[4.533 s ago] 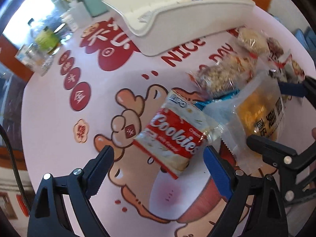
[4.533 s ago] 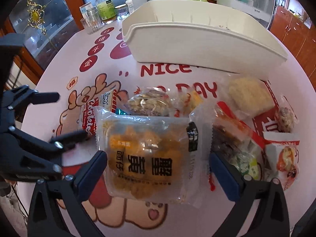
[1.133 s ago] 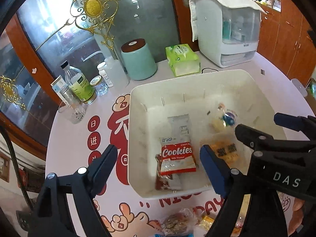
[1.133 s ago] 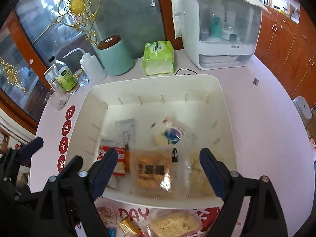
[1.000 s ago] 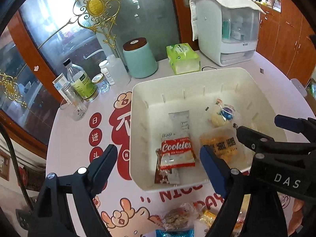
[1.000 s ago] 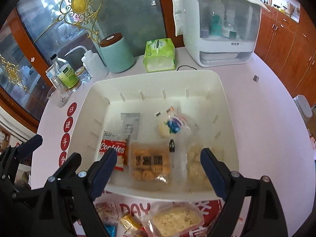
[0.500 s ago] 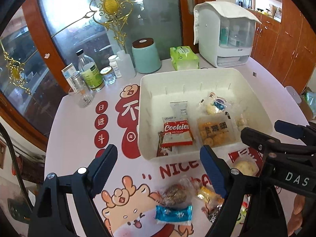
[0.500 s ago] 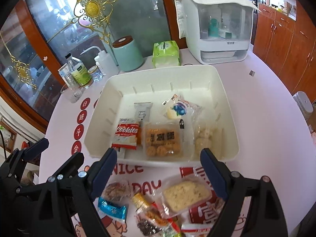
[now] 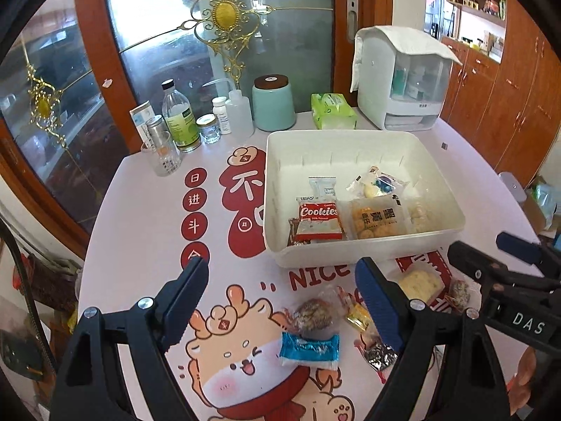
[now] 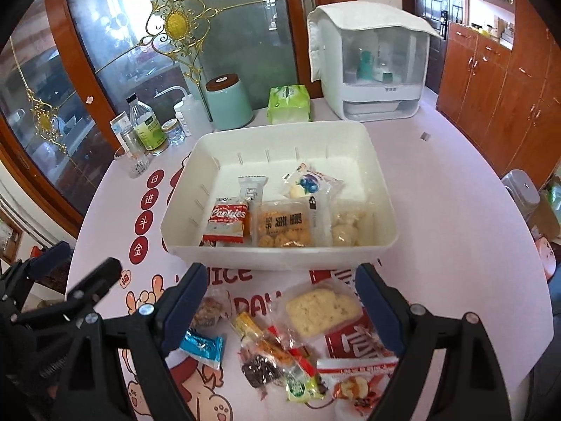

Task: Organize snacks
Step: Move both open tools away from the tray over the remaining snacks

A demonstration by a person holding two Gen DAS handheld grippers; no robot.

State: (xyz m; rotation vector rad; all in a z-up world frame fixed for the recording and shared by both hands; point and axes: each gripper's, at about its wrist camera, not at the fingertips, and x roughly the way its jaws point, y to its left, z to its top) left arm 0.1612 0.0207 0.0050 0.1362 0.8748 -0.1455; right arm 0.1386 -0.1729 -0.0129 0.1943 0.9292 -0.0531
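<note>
The Cookies pack (image 9: 318, 220) and the orange pastry bag (image 10: 284, 226), on the desk (image 9: 140, 210) seconds ago, now lie in the white bin (image 10: 280, 258). Both the left claw (image 9: 280, 301) and right claw (image 10: 277, 301) have pulled back, spread and empty, above the loose snacks (image 10: 273, 347). Two deliveries done; several remain. The nearest wrappers are partly hidden behind the claws.

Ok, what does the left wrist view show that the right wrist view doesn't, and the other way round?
Only the left wrist view shows the dragon's face printed on the tablecloth. Only the right wrist view shows the red-and-white packet and the green wrapped candy nearest the camera. Both show the white bin holding the Cookies pack, the blue wrapper still on the table, and open, empty grippers: left, right.
</note>
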